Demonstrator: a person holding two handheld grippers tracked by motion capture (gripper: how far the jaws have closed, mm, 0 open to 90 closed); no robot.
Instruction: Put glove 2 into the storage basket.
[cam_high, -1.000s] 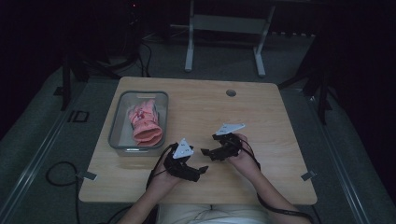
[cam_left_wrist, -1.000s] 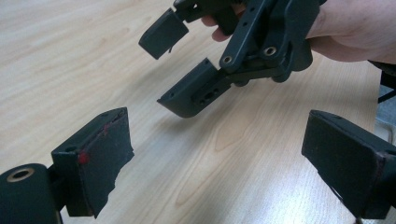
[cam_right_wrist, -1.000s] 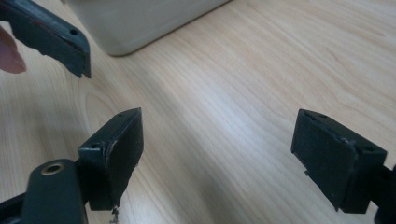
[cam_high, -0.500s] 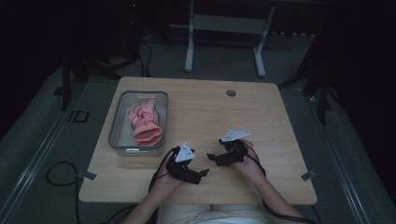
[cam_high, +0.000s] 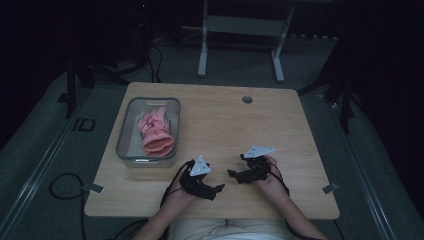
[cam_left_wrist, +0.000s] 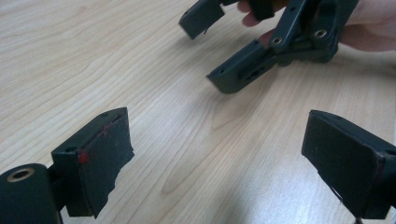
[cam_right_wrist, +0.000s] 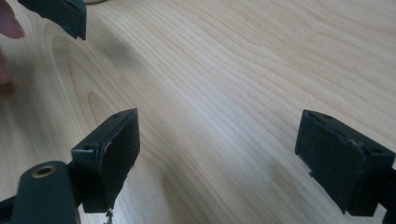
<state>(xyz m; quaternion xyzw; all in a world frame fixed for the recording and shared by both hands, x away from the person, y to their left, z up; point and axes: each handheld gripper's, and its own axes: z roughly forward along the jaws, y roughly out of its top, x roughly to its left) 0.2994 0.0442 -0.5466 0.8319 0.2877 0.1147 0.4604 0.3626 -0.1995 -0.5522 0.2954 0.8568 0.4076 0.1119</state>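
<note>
My left gripper (cam_high: 215, 190) rests low over the wooden table (cam_high: 225, 125) near its front edge, jaws wide open and pointing right with nothing between them. My right gripper (cam_high: 236, 173) is just to its right, jaws pointing left, also open and holding nothing. The two sets of jaws face each other a short way apart. In the left gripper view my left gripper (cam_left_wrist: 219, 158) frames bare wood, with the right gripper (cam_left_wrist: 261, 60) and a hand beyond it. The right gripper view has my right gripper (cam_right_wrist: 224, 154) over bare wood, and one jaw of the left gripper (cam_right_wrist: 60, 11) at the top left.
A clear rectangular bin (cam_high: 125, 131) stands on the table's left side with a pink crumpled item (cam_high: 156, 131) inside. A small round grommet (cam_high: 247, 99) sits near the far edge. Metal stand legs (cam_high: 240, 25) rise behind the table, and cables lie on the floor.
Both hands have drawn back toward the table's near edge, the right gripper a little more. Both grippers stay open.
</note>
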